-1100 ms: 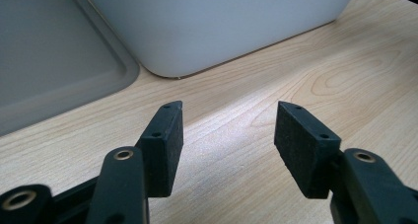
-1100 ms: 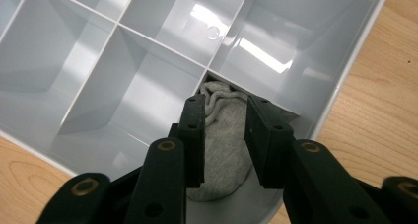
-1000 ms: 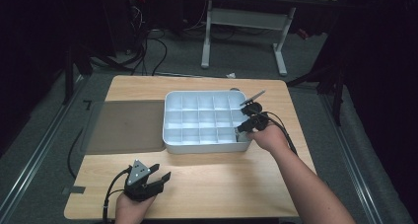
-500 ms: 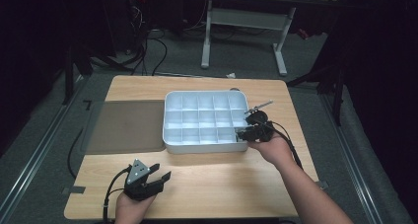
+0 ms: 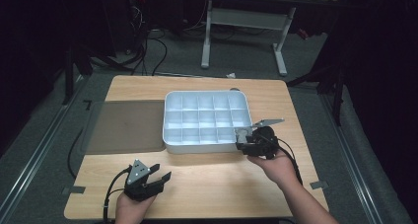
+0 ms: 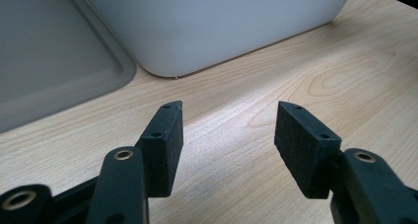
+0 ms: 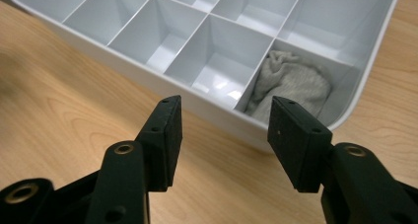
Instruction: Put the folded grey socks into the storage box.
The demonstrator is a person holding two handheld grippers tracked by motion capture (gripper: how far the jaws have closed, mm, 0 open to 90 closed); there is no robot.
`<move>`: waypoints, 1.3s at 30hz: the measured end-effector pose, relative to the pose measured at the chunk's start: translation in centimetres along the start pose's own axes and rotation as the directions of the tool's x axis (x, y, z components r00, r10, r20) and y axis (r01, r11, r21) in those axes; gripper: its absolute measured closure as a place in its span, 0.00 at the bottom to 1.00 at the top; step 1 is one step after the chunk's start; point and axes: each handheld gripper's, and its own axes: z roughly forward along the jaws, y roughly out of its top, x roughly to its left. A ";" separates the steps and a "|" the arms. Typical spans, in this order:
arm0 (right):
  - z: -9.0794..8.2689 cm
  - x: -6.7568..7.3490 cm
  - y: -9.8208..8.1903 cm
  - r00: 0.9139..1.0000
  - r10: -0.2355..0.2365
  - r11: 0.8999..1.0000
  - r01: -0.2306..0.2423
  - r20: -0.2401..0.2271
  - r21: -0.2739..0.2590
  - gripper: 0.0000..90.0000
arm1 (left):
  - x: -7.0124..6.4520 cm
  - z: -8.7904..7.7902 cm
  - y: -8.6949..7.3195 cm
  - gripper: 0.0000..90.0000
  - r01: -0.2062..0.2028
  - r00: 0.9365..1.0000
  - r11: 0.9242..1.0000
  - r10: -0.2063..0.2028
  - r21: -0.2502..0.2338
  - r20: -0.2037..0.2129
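Observation:
A white tray (image 5: 204,146) divided into several compartments sits mid-table. A crumpled grey cloth (image 7: 291,83) lies in its near right corner compartment. My right gripper (image 5: 241,141) hovers just outside that corner, over the wood; in the right gripper view (image 7: 224,120) its jaws have just been opening and stand wide apart with nothing between them, the cloth lying beyond the tips. My left gripper (image 5: 158,177) rests near the table's front left, open and empty; in the left gripper view (image 6: 229,125) it faces the tray's outer wall (image 6: 222,21).
A flat grey-brown mat (image 5: 125,125) lies against the tray's left side, also in the left gripper view (image 6: 49,51). Bare wood table (image 5: 217,179) spans the front between both hands. Cables and a desk frame (image 5: 241,21) stand on the floor beyond the far edge.
The right hand has drawn back from above the tray's right side to its near right corner, and its jaws have spread. The left hand has stayed put.

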 end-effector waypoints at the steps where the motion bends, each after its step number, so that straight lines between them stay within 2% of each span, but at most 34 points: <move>1: -0.1 0.2 -0.4 1.000 -0.001 1.000 0.001 -0.007 -0.016 0.53 | 0.0 0.0 0.0 0.50 -0.001 1.000 1.000 0.001 0.000 0.001; 3: -0.2 0.5 -1.1 1.000 -0.006 0.999 0.006 -0.021 -0.035 0.52 | -0.1 0.0 0.0 0.50 -0.002 1.000 1.000 0.002 -0.003 0.002; 8: -0.4 1.5 -3.3 1.000 -0.025 0.995 0.023 -0.012 -0.095 0.52 | -0.3 -0.1 0.0 0.50 -0.007 1.000 1.000 0.007 -0.009 0.007; 12: -0.4 1.8 -4.9 0.999 -0.046 0.986 0.045 0.001 -0.161 0.53 | -0.5 -0.1 0.0 0.50 -0.011 1.000 1.000 0.012 -0.012 0.011; 16: -0.1 2.2 -6.6 0.998 -0.065 0.978 0.068 0.019 -0.199 0.53 | -0.7 0.1 0.0 0.50 -0.021 1.000 1.000 0.021 -0.007 0.015; 20: 0.4 2.4 -8.1 0.997 -0.066 0.972 0.071 0.030 -0.224 0.52 | -0.9 0.0 0.0 0.50 -0.023 1.000 1.000 0.023 -0.011 0.012; 27: 1.6 2.9 -10.7 1.000 -0.017 0.966 0.023 0.025 -0.256 0.49 | -1.0 -0.2 -0.3 0.50 -0.027 1.000 1.000 0.027 -0.008 0.011; 28: 1.6 3.0 -11.2 0.999 -0.018 0.962 0.027 0.036 -0.272 0.49 | -1.0 -0.2 -0.4 0.50 -0.024 1.000 1.000 0.024 -0.005 0.009; 30: 1.3 3.2 -12.5 0.999 -0.018 0.940 0.030 0.038 -0.341 0.51 | -1.1 -0.2 -0.6 0.50 -0.022 1.000 1.000 0.022 -0.001 0.004; 31: 1.2 3.2 -12.7 0.999 -0.019 0.937 0.030 0.033 -0.349 0.51 | -1.1 -0.2 -0.6 0.50 -0.022 1.000 1.000 0.022 0.000 0.004; 34: 0.9 2.7 -13.0 0.999 -0.034 0.938 0.045 0.039 -0.343 0.51 | -1.2 -0.1 -0.7 0.50 -0.027 1.000 1.000 0.027 0.005 0.003; 39: 1.2 2.1 -13.3 1.000 -0.003 0.941 0.013 0.028 -0.339 0.52 | -1.2 0.0 -0.6 0.49 -0.030 1.000 0.999 0.030 0.010 0.004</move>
